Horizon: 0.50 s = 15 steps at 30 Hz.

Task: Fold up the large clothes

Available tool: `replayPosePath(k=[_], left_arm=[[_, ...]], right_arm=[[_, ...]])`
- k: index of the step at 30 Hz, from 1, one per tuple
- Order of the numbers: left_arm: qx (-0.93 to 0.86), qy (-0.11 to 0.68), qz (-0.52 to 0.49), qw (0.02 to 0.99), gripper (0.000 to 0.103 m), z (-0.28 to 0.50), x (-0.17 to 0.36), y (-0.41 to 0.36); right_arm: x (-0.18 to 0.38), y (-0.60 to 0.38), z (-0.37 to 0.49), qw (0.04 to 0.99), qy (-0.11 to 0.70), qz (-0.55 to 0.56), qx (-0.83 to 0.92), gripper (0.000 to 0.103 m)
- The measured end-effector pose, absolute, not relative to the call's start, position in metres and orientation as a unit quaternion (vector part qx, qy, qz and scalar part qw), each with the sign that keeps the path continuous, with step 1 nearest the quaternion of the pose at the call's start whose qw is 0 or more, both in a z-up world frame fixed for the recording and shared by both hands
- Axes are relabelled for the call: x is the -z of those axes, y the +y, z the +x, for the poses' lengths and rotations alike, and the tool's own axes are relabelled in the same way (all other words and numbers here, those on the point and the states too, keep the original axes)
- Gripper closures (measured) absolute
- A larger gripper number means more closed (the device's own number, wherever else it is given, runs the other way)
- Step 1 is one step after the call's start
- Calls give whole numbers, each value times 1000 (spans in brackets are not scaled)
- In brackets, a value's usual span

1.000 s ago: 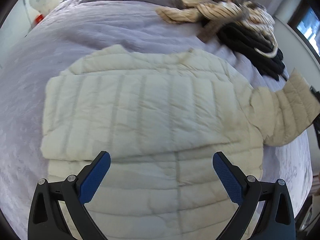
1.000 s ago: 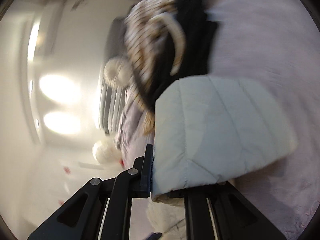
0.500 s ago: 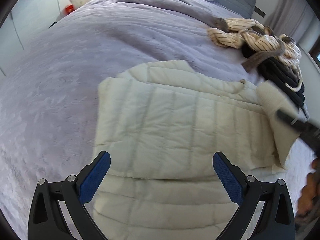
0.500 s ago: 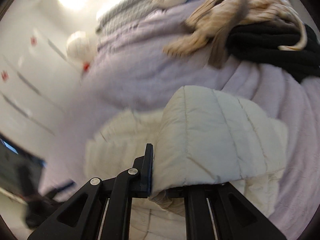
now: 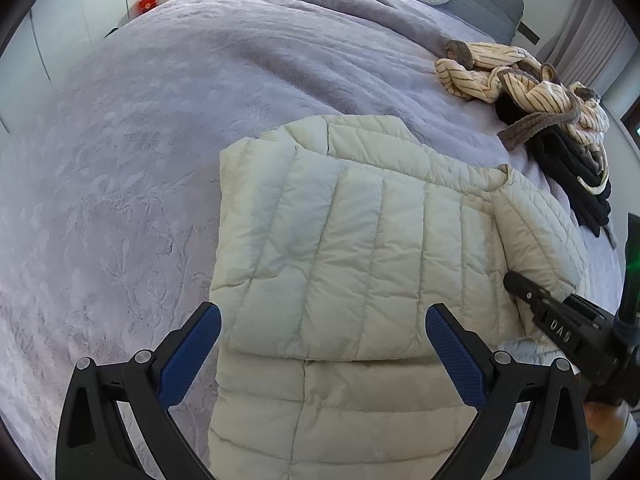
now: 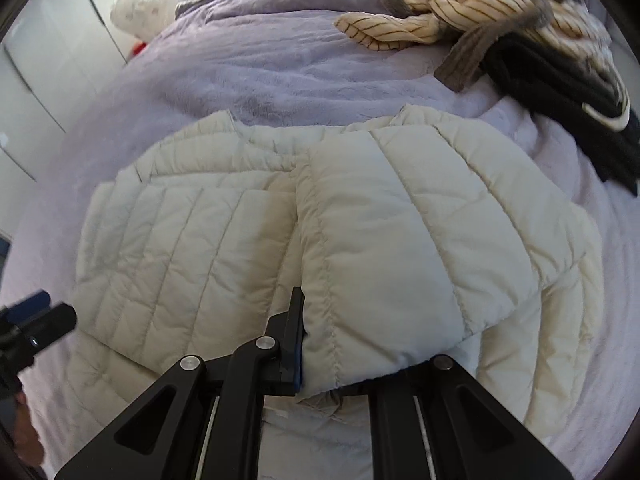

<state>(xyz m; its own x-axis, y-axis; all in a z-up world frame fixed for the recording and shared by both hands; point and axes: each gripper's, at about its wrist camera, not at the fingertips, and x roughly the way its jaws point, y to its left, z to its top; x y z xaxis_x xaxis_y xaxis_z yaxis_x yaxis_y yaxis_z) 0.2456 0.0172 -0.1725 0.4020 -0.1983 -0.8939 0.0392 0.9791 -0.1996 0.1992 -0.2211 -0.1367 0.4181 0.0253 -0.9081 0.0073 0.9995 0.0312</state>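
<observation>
Lay flat on lilac bedspread (image 5: 168, 128): cream puffer jacket (image 5: 344, 248), both sleeves folded across front. Hung above its hem w/ fingers spread wide, nothing between: left gripper (image 5: 322, 344). Pinched right sleeve cuff (image 6: 360, 344) over jacket body: right gripper (image 6: 340, 364). Piled beyond collar: striped & black clothes (image 5: 552, 120).

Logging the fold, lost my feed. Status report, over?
Left gripper open, hovering over cream quilted puffer jacket. Right gripper shut on its sleeve, laid across the body. Striped and black clothes pile apart, not in the way.
</observation>
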Motion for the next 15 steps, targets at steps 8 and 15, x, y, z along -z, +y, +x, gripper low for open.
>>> replayPosePath(k=[8, 15], left_arm=[[70, 536, -92, 836, 0, 250, 170, 29], [73, 529, -112, 838, 1, 256, 164, 38]], right_arm=[[106, -209, 181, 842, 538, 23, -5, 37], [104, -312, 162, 803, 493, 331, 44, 37]])
